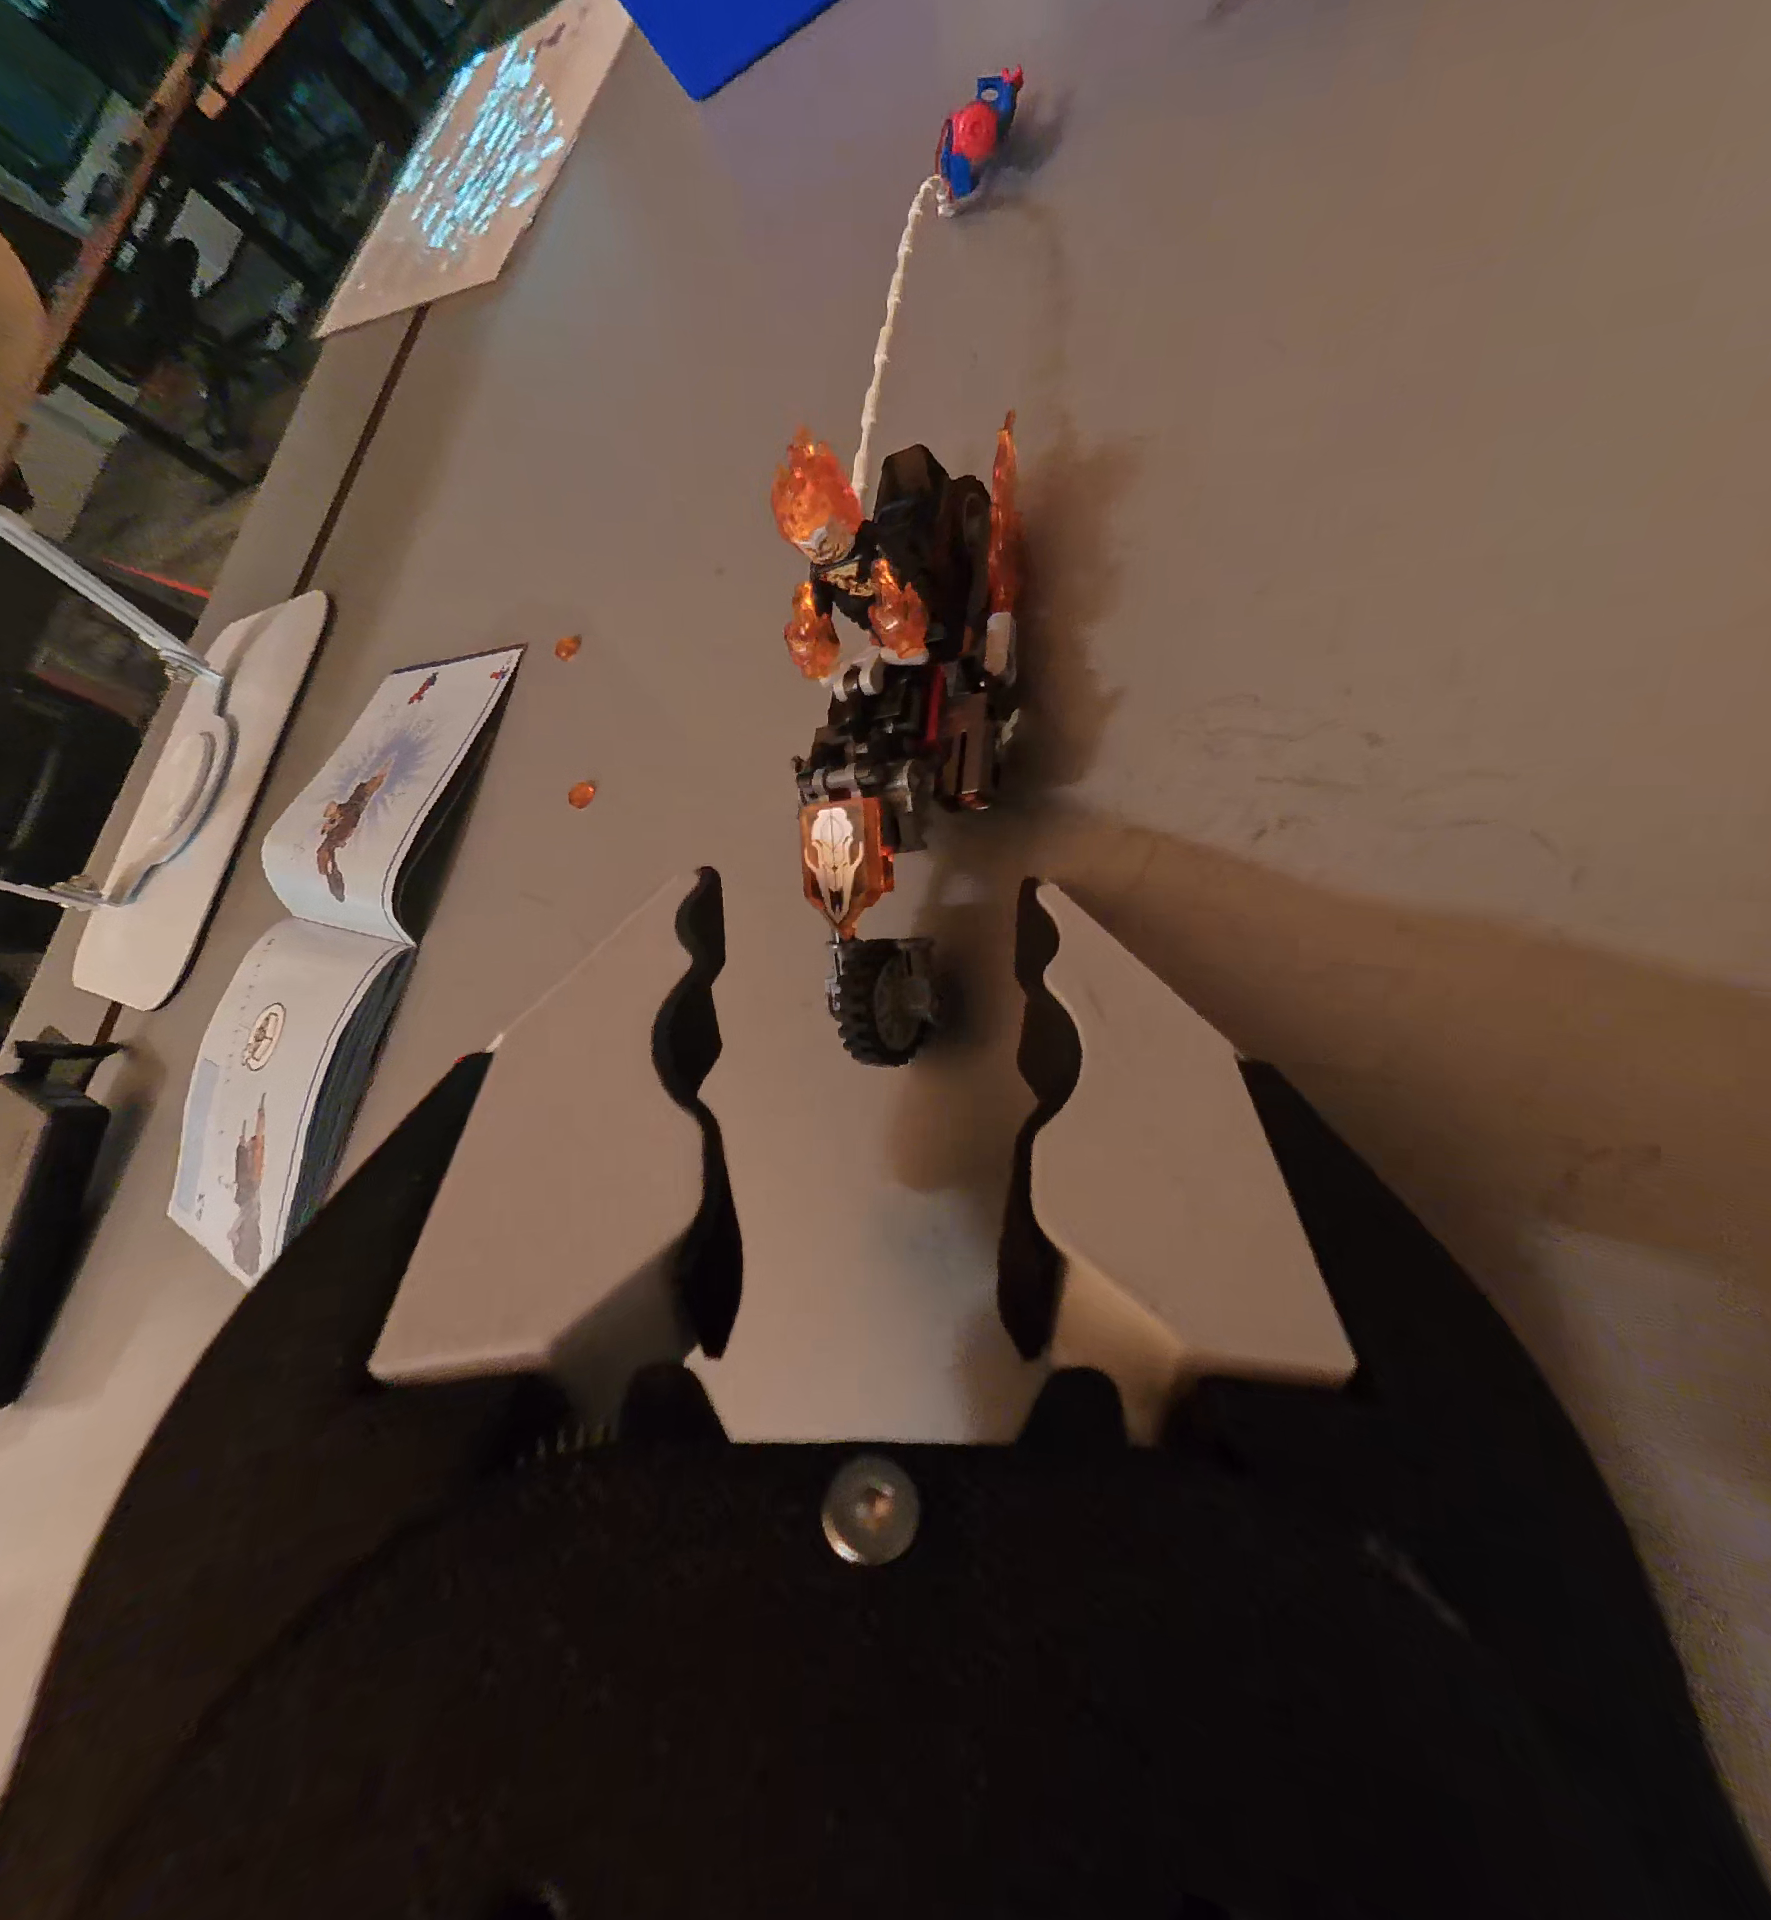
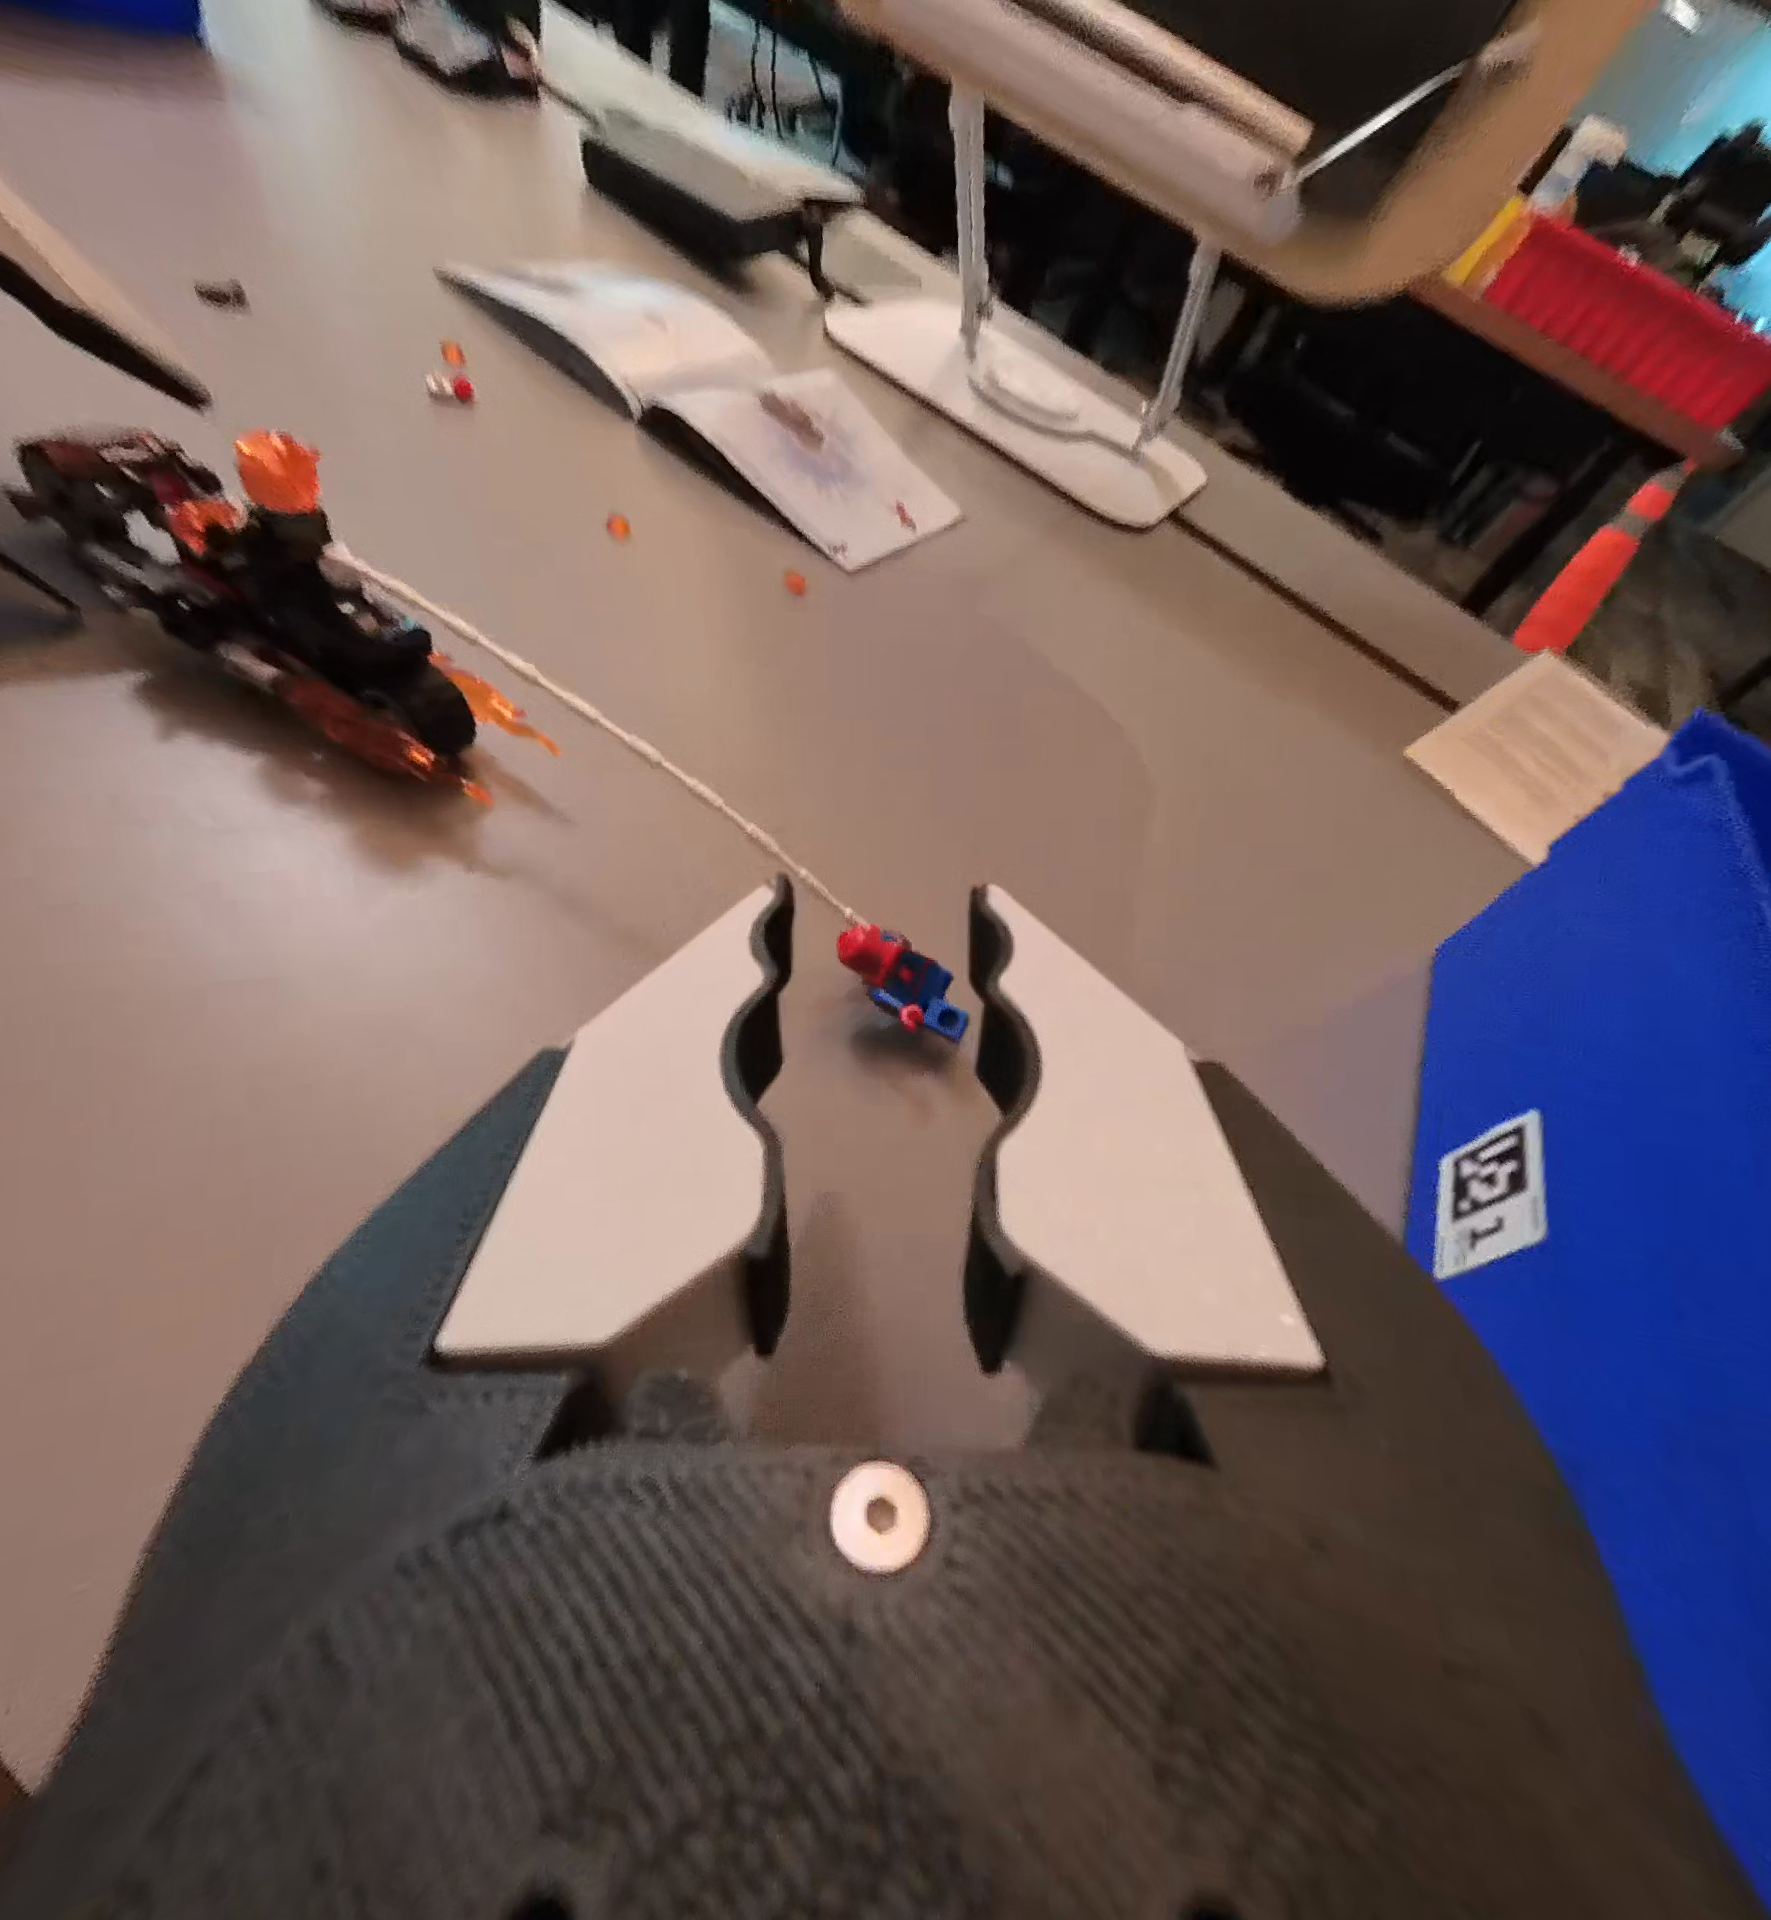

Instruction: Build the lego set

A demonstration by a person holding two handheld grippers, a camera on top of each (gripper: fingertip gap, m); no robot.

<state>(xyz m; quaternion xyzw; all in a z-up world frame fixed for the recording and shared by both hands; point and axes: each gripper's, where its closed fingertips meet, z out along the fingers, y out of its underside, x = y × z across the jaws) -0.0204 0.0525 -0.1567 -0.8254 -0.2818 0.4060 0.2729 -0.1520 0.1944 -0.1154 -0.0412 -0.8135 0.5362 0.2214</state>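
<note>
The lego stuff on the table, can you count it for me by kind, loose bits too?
Motorcycles: 1, lying on its side
Minifigures: 2, a flame-headed rider and a red and blue figure
White strings: 1, running from the motorcycle to the red and blue figure
Instruction booklets: 1, open
Loose small pieces: at least 6 in the right wrist view, most orange
Total: at least 11

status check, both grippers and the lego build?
Left hand-held gripper open, front wheel between its fingers. Right hand-held gripper open over red-blue minifigure. Nothing gripped. Nothing in the way.
</note>
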